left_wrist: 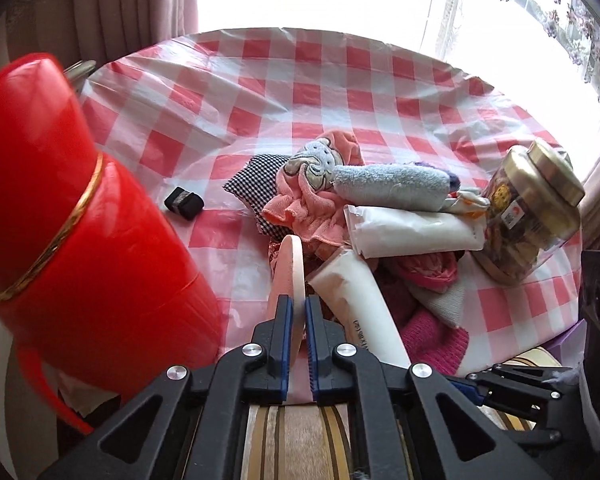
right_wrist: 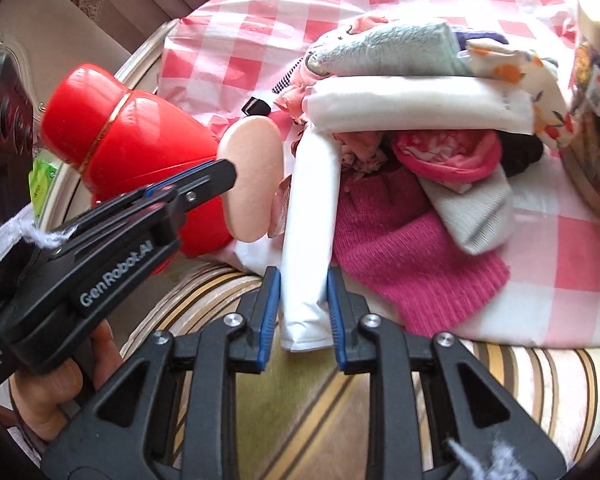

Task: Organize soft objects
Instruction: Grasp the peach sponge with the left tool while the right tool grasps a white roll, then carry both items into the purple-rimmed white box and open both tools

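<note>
Left gripper (left_wrist: 299, 320): fingers clamped on a flat oval peach foam pad (left_wrist: 290, 276), held on edge at 6 o'clock in the left wrist view. In the right wrist view the same pad (right_wrist: 256, 184) shows its broad face at 9 o'clock, just beside the red plastic thermos flask with a gold band (right_wrist: 140, 152).

Right gripper (right_wrist: 303, 312): fingers closed on the near end of a long white wrapped soft pack (right_wrist: 310, 216), which runs toward 12 o'clock and meets a second white pack (right_wrist: 412, 106) lying crosswise.

Pile of soft objects, centre of the red-and-white checked surface (left_wrist: 320, 80):
- magenta knitted cloth (right_wrist: 412, 268), at 3 o'clock of the held pack, touching it;
- grey folded cloth (right_wrist: 476, 212);
- pink crumpled fabric (right_wrist: 444, 152);
- pale blue plush towel roll (left_wrist: 392, 186), on top of the crosswise pack;
- salmon frilled cloth (left_wrist: 300, 204);
- black-and-white houndstooth fabric (left_wrist: 256, 178).

Clear jar with gold lid (left_wrist: 532, 208): tilted, at 3 o'clock of the pile.
</note>
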